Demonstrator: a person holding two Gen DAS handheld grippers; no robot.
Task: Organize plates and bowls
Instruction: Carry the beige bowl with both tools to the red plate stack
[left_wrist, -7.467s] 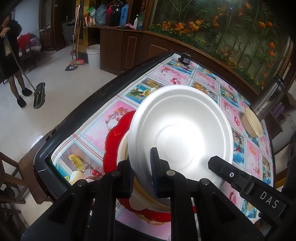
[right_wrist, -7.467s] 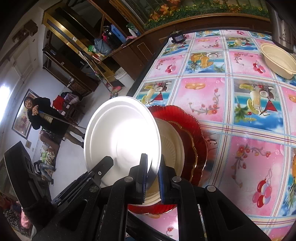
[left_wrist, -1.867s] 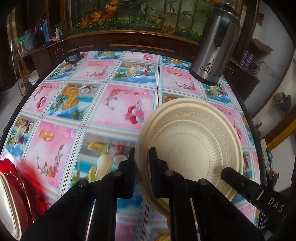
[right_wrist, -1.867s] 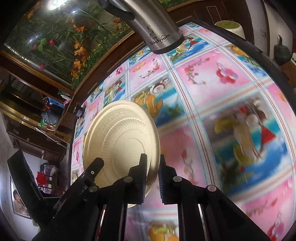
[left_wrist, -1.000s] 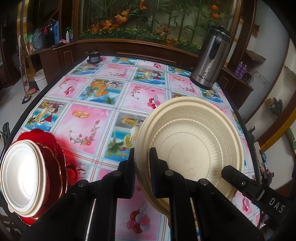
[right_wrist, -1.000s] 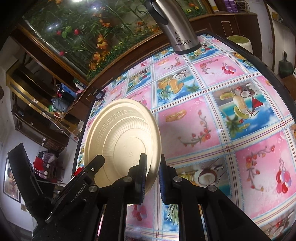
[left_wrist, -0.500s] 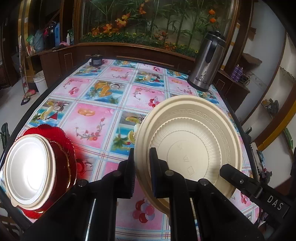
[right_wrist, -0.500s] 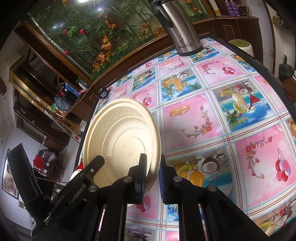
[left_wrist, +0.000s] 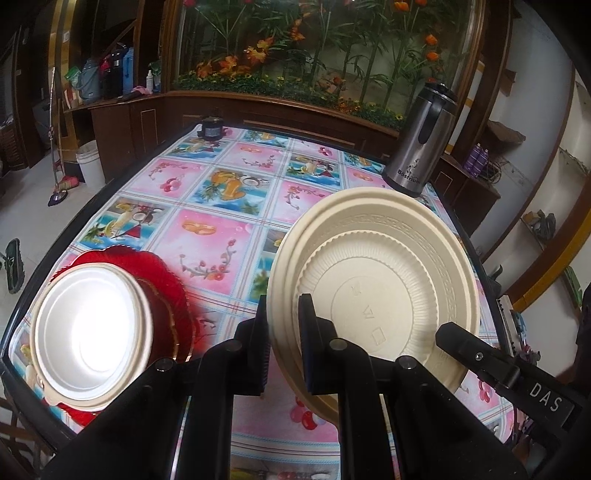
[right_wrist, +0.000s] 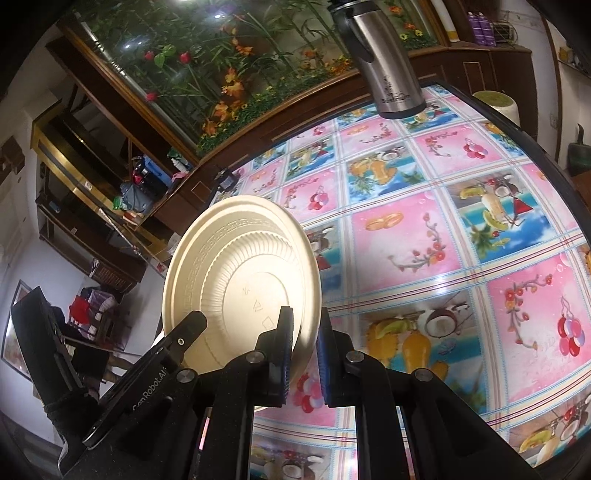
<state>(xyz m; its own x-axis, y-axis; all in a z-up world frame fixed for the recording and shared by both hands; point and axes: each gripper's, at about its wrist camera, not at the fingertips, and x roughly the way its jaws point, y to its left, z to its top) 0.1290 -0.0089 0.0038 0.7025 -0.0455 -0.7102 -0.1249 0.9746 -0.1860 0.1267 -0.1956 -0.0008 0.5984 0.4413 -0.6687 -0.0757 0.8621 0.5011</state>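
My left gripper (left_wrist: 282, 347) pinches one edge of the cream bowl (left_wrist: 373, 291), and my right gripper (right_wrist: 303, 354) pinches the opposite edge (right_wrist: 240, 280), each pair of fingers clamped across the thin rim. The bowl hangs between them, tilted and clear of the table (left_wrist: 207, 236). It looks like light moulded plastic, ribbed and fairly stiff, though I judge the rim could flex or slip if I squeeze unevenly, so the flat patterned rim is the right place to grip.

Down to my left, near the table's edge, sits the stack: a white bowl (left_wrist: 92, 339) nested in a cream plate on a red plate (left_wrist: 166, 284). It looks the likely home for my bowl, and nothing lies on the cloth between us.

Farther back stands a steel kettle (left_wrist: 421, 144), well apart, and a small dark jar (left_wrist: 211, 127) at the far edge. Neither seems in my way.
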